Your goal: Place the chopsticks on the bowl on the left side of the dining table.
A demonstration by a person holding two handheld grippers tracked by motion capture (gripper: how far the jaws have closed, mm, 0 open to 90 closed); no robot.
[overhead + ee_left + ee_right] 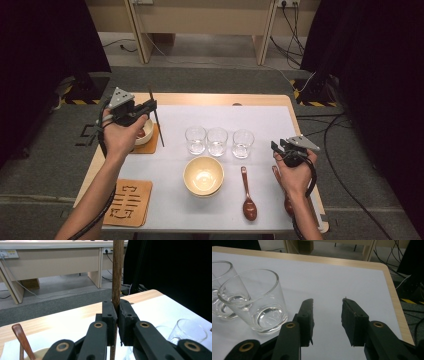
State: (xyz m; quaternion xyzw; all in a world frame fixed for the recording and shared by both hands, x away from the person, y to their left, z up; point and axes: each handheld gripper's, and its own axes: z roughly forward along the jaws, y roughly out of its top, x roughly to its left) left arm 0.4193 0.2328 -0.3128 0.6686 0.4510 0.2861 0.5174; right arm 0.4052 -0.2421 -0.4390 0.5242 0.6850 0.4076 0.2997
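While raised level, left hand-held gripper (145, 107) clamps chopstick (157, 120) — upright.

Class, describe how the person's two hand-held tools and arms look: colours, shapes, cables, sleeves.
Both tools are black, each ending in two blocky jaws on linked arms with brass-coloured pivot rings. The left tool and the right tool each carry a grey three-cornered plate with small dark holes. A black cable trails from each along the forearm. No sleeves cover the forearms.

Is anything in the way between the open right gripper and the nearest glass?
Nothing visible. The right gripper is open, nothing between its fingers, and bare white mat separates it from the nearest glass.
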